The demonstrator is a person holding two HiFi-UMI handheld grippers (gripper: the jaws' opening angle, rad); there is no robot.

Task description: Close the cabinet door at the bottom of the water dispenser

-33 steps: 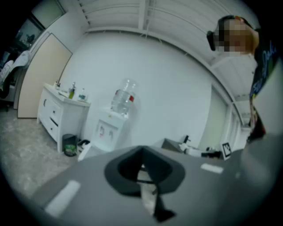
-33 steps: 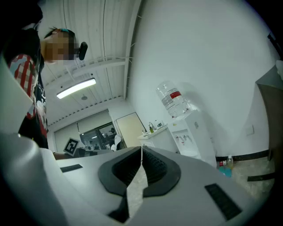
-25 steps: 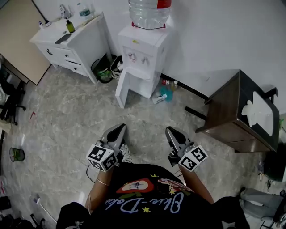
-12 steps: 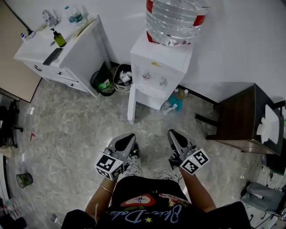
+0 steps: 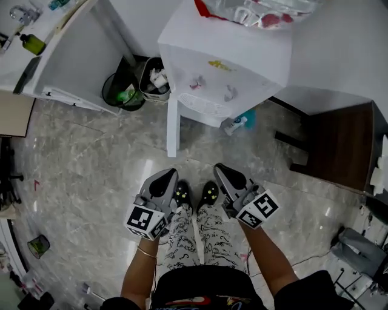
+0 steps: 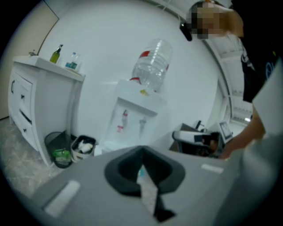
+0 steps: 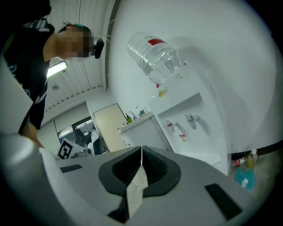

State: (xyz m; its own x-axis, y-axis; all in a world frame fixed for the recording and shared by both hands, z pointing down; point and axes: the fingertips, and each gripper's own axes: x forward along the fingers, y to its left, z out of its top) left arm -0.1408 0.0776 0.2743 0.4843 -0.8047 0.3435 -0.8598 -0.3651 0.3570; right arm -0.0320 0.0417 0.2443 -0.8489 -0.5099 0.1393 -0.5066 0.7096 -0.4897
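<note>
- Left gripper (image 6: 142, 155): jaws pressed together, tip to tip, nothing between them.
- Right gripper (image 7: 141, 152): jaws likewise clenched and empty.
- Both grippers are held side by side, low in front of the person's legs and above the shoes (image 5: 210, 192). They point toward the water dispenser (image 5: 227, 60) and touch nothing.
- Cabinet door (image 5: 172, 124): open, swung out from the left side of the dispenser's base toward the person, seen edge-on in the head view. Its free edge is near the left gripper's tip but clear of it.
- Water bottle (image 5: 254, 9): seated upside down on top of the dispenser.
- Surroundings: two waste bins (image 5: 121, 94) just left of the dispenser, a white cabinet (image 5: 73, 54) beyond them, a blue bottle (image 5: 239, 123) on the floor at the dispenser's right, and a dark table (image 5: 339, 145) further right.
</note>
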